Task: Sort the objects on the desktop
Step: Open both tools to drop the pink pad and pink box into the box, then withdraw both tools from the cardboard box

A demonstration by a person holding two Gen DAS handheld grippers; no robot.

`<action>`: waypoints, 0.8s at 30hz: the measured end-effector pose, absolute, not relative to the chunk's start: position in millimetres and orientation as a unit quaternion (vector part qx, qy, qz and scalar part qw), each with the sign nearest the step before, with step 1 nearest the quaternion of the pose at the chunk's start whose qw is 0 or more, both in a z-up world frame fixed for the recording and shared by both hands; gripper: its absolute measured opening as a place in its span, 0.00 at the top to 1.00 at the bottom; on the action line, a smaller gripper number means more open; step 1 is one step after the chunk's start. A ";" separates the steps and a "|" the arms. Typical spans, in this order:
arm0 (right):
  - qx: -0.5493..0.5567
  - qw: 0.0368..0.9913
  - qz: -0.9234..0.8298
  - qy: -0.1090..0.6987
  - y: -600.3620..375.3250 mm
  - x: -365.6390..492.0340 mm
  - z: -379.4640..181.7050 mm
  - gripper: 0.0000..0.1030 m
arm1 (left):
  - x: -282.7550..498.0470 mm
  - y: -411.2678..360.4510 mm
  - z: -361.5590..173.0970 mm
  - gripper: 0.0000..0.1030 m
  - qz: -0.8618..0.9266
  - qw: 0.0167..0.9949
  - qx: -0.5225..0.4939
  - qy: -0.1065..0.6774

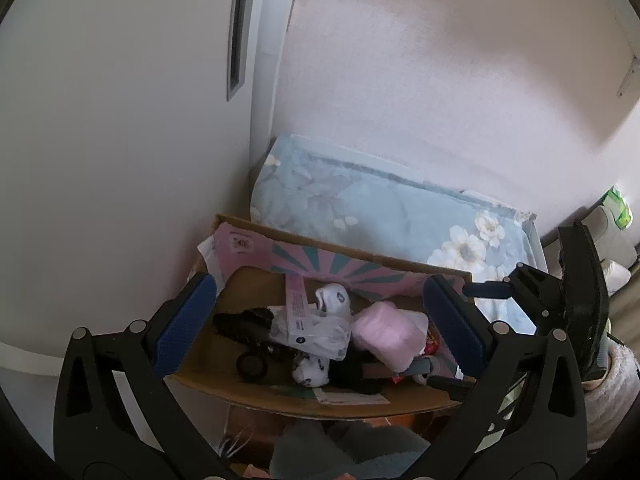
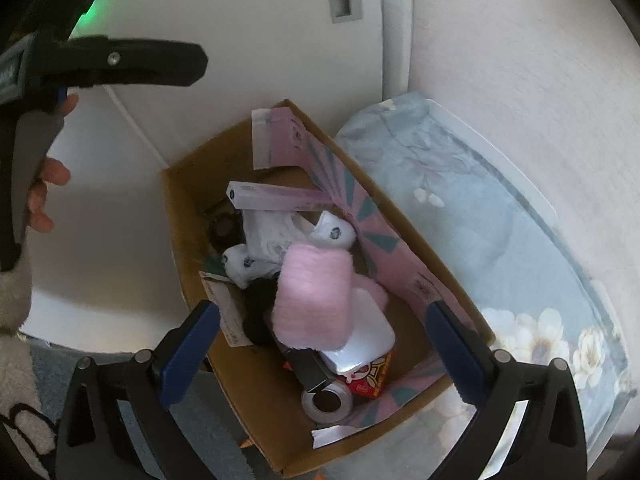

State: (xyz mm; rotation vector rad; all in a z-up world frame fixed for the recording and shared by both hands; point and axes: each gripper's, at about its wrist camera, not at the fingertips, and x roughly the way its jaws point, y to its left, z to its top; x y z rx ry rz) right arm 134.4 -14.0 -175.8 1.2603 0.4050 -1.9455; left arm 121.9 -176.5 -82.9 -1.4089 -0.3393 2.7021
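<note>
A brown cardboard box holds sorted items: a fluffy pink roll on top, white socks, a long pink-white carton, a tape roll, a red packet and black objects. The box also shows in the left wrist view, with the pink roll and the carton. My right gripper is open and empty just above the box. My left gripper is open and empty over the box. The right gripper also shows there at the right.
A pale blue floral cushion lies against the box's right side, also in the left wrist view. A white cabinet door and a pale wall stand behind. The left gripper's handle and the hand are at the upper left.
</note>
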 end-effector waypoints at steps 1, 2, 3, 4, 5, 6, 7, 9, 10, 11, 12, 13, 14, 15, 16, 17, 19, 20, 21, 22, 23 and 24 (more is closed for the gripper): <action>0.494 0.383 -0.766 0.148 -11.5 134.0 -173.0 0.01 | 123.5 -176.1 -82.0 0.00 0.881 0.039 -0.458 -0.110; 0.494 0.382 -0.768 0.142 -9.2 133.4 -170.2 0.01 | 123.3 -175.4 -81.9 0.00 0.882 0.042 -0.457 -0.108; 0.494 0.380 -0.770 0.134 -7.2 132.8 -167.5 0.01 | 123.0 -174.7 -81.1 0.00 0.883 0.043 -0.456 -0.107; 0.495 0.376 -0.773 0.126 -5.0 131.7 -164.3 0.01 | 123.1 -173.8 -79.9 0.00 0.883 0.044 -0.454 -0.106; 0.495 0.370 -0.777 0.119 -2.8 131.0 -161.0 0.01 | 123.4 -172.6 -77.3 0.00 0.884 0.047 -0.454 -0.104; 0.494 0.363 -0.782 0.116 0.6 131.1 -156.6 0.01 | 122.3 -171.5 -75.9 0.00 0.884 0.051 -0.453 -0.102; 0.493 0.353 -0.787 0.113 3.6 131.2 -152.6 0.01 | 122.2 -170.1 -73.2 0.00 0.885 0.054 -0.452 -0.101; 0.497 0.323 -0.798 0.105 10.4 129.7 -143.9 0.01 | 118.3 -164.6 -66.8 0.00 0.885 0.059 -0.453 -0.091; 0.499 0.311 -0.802 0.100 13.8 129.2 -140.3 0.01 | 116.7 -161.5 -63.3 0.00 0.885 0.060 -0.453 -0.086; 0.503 0.289 -0.809 0.093 20.2 128.6 -133.6 0.01 | 115.1 -158.4 -59.4 0.00 0.886 0.062 -0.452 -0.081; 0.506 0.272 -0.814 0.089 24.8 128.0 -129.1 0.01 | 113.4 -153.8 -54.2 0.00 0.887 0.067 -0.450 -0.074; 0.509 0.244 -0.821 0.084 32.0 127.3 -121.9 0.01 | 110.8 -149.5 -50.2 0.00 0.887 0.073 -0.451 -0.067; 0.509 0.226 -0.827 0.080 36.2 126.0 -118.1 0.01 | 106.9 -143.0 -44.2 0.00 0.887 0.076 -0.452 -0.057; 0.507 0.197 -0.836 0.070 44.9 125.9 -109.4 0.01 | 104.4 -138.5 -40.0 0.00 0.888 0.076 -0.452 -0.050; 0.507 0.177 -0.841 0.061 51.7 125.7 -102.9 0.01 | 102.1 -134.0 -35.9 0.00 0.888 0.074 -0.452 -0.043; 0.507 0.148 -0.848 0.045 62.5 125.7 -93.6 0.01 | 98.5 -129.1 -31.0 0.00 0.890 0.072 -0.449 -0.040; 0.505 0.103 -0.856 0.023 77.3 126.1 -81.5 0.01 | 93.3 -120.9 -21.1 0.00 0.894 0.078 -0.438 -0.041; 0.504 0.082 -0.860 0.016 83.5 126.4 -76.7 0.01 | 89.9 -116.0 -15.1 0.00 0.898 0.081 -0.431 -0.041; 0.502 0.050 -0.864 0.008 92.5 127.2 -69.6 0.01 | 87.6 -112.2 -10.9 0.00 0.900 0.083 -0.426 -0.040; 0.499 0.036 -0.866 0.004 96.8 127.6 -66.2 0.01 | 86.0 -108.5 -7.4 0.00 0.902 0.084 -0.422 -0.038; 0.494 0.021 -0.869 -0.001 102.2 128.9 -61.7 0.01 | 83.6 -103.1 -2.4 0.00 0.904 0.084 -0.417 -0.034; 0.488 0.007 -0.873 -0.008 108.2 130.6 -56.8 0.01 | 81.7 -99.1 0.8 0.00 0.906 0.085 -0.414 -0.030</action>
